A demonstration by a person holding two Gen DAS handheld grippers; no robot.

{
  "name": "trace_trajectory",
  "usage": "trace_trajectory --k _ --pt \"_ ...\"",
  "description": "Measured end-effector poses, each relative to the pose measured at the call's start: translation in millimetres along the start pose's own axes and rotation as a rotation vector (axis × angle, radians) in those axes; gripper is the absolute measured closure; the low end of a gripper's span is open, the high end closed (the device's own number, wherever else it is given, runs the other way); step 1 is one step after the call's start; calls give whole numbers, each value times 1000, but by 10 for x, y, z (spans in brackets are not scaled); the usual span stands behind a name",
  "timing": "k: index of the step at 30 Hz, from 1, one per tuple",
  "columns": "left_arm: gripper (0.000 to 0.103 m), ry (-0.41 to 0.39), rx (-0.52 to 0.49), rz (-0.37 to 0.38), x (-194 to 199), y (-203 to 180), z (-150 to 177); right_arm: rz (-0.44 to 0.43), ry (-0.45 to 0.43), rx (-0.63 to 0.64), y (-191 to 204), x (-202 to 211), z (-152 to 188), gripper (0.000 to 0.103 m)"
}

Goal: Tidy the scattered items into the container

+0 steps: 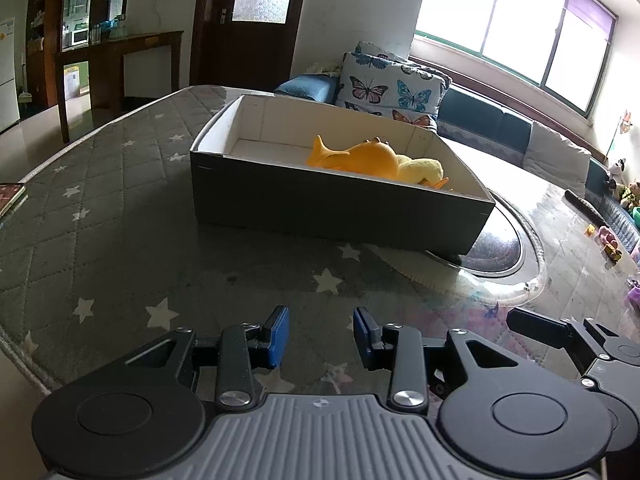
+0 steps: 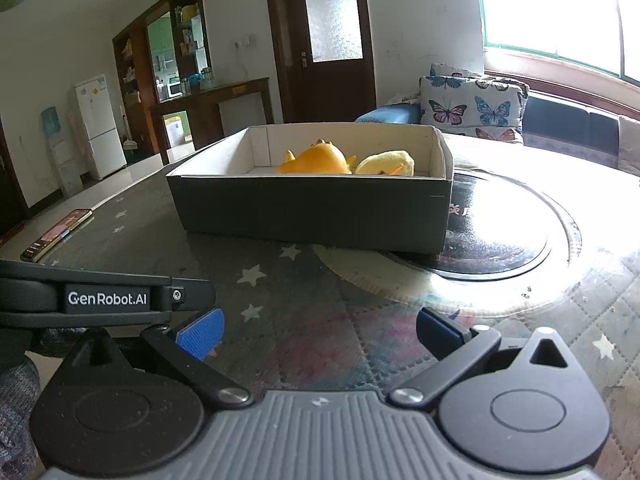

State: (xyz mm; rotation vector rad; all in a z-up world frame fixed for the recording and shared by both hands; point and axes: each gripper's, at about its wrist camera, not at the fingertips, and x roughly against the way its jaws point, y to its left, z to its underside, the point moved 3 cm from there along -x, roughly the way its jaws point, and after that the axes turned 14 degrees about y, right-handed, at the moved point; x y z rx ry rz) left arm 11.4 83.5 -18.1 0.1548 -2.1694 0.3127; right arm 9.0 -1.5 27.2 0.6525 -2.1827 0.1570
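A dark grey box (image 1: 320, 208) with a white inside stands on the table ahead; it also shows in the right wrist view (image 2: 312, 212). Inside lie an orange toy (image 1: 360, 158) and a pale yellow plush duck (image 1: 422, 170), seen in the right wrist view as the orange toy (image 2: 320, 160) and the plush duck (image 2: 386, 163). My left gripper (image 1: 321, 334) is open and empty, low over the star-patterned cover in front of the box. My right gripper (image 2: 318, 336) is open wide and empty, beside the left one.
A book (image 2: 56, 236) lies at the table's left edge. A round black plate (image 2: 500, 232) sits under the box's right end. A butterfly pillow (image 1: 392, 88) and sofa stand behind. Small toys (image 1: 610, 240) lie at the far right.
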Motion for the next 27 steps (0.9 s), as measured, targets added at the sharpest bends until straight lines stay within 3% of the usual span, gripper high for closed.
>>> trace_trajectory --k 27 --pt "69 -19 -19 -11 8 -35 -46 4 13 9 -7 -56 5 0"
